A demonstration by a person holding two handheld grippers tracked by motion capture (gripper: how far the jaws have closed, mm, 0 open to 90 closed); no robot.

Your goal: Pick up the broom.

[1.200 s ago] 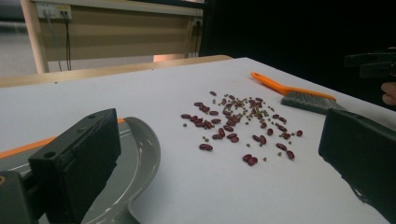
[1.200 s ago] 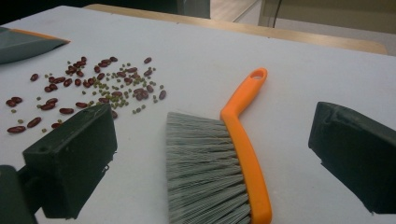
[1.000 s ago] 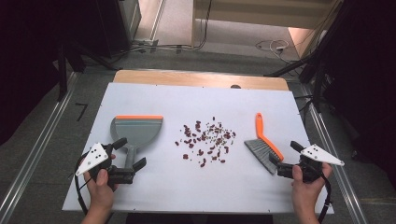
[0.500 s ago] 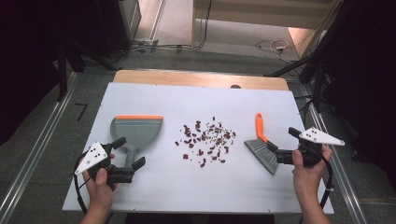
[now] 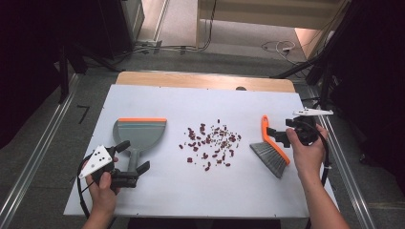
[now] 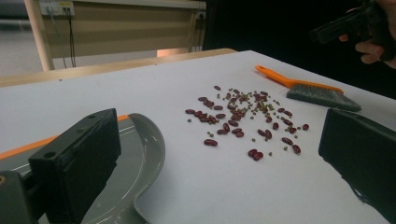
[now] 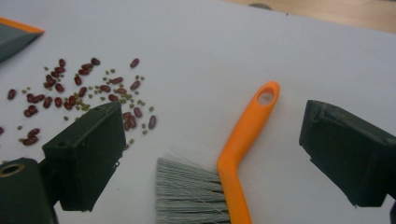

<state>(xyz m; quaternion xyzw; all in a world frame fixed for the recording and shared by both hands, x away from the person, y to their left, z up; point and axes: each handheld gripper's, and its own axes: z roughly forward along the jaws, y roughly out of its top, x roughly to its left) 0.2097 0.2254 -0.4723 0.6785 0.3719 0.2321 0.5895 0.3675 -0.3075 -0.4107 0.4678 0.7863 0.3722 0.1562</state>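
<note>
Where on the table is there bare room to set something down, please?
The far strip behind the dustpan, beans and brush is bare, as is the near edge between the two hands. The middle is crowded.

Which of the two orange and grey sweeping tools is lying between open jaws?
Both. The brush lies between the open right gripper, and the dustpan handle sits between the open left gripper. Neither is squeezed.
</note>
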